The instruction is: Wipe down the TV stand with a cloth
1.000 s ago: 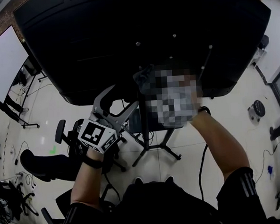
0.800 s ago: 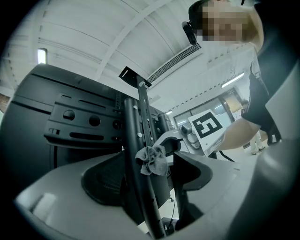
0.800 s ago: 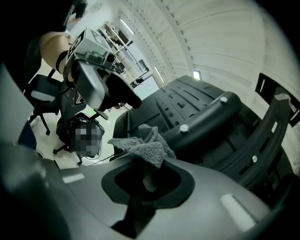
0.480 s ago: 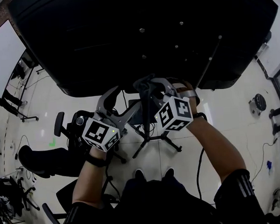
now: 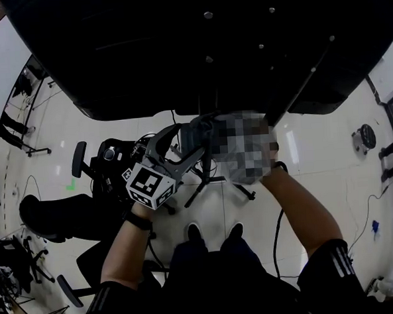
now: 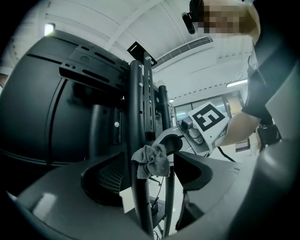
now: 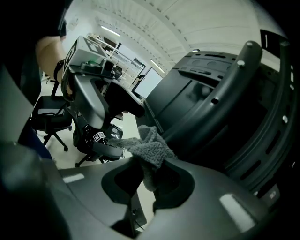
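The black TV stand's upright pole (image 6: 136,140) runs up to the dark back of the TV (image 5: 196,47). A crumpled grey cloth (image 6: 151,161) is pressed against that pole just below the TV's lower edge (image 5: 196,128). My right gripper (image 7: 150,174) is shut on the cloth (image 7: 149,146); in the head view a mosaic patch covers most of it. My left gripper (image 5: 182,144) is open, its jaws wide apart on either side of the pole (image 6: 150,177), right beside the cloth. Its marker cube (image 5: 150,184) faces up.
The stand's splayed legs (image 5: 218,185) rest on the pale floor by my feet (image 5: 194,233). Black office chairs (image 5: 94,172) stand at the left and lower left (image 5: 48,225). A cable (image 5: 278,237) trails on the floor at the right.
The left gripper has moved right and up, closer to the pole and the cloth. The right gripper stays on the cloth at the pole. The TV now fills more of the head view.
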Available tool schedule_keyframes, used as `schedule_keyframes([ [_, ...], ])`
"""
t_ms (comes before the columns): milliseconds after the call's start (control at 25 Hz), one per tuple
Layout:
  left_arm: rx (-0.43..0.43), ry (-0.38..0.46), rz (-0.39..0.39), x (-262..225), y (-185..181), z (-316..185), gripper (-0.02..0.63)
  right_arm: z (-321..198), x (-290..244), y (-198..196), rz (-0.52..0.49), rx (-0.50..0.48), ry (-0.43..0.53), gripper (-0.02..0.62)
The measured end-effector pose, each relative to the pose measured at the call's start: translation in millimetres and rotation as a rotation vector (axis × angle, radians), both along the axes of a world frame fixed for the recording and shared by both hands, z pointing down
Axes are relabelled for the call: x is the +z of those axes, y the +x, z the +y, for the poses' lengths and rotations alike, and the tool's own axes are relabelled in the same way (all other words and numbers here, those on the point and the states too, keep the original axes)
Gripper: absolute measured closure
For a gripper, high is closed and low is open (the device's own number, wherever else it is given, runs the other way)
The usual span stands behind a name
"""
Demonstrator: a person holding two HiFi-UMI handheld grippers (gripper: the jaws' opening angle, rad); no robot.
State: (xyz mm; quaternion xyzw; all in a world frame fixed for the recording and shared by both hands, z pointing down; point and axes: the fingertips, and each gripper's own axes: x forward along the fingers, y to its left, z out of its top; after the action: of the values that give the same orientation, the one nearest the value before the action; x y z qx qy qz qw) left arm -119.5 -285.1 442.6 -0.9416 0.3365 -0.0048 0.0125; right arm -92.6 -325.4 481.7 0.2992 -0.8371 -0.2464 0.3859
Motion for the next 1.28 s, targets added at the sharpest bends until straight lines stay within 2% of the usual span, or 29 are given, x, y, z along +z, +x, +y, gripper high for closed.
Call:
schedule_keyframes([
  [240, -0.006, -0.080, -0.012, 48, 2, -9, 0.253, 1, 60, 4, 0.025, -0.001, -0.107, 0.540],
  [600, -0.014, -0.186, -0.016, 120, 4, -17, 0.252, -3, 146, 13, -0.038, 0.033, -0.332, 0.540],
  [960, -0.008, -0.265, -0.019, 189, 5, -20, 0.252, -1, 230, 9, -0.036, 0.066, -0.455, 0.540],
  [1280, 0.011, -0.357, -0.068, 277, 4, -23, 0.252, 2, 312, 0, -0.022, 0.085, -0.528, 0.540],
])
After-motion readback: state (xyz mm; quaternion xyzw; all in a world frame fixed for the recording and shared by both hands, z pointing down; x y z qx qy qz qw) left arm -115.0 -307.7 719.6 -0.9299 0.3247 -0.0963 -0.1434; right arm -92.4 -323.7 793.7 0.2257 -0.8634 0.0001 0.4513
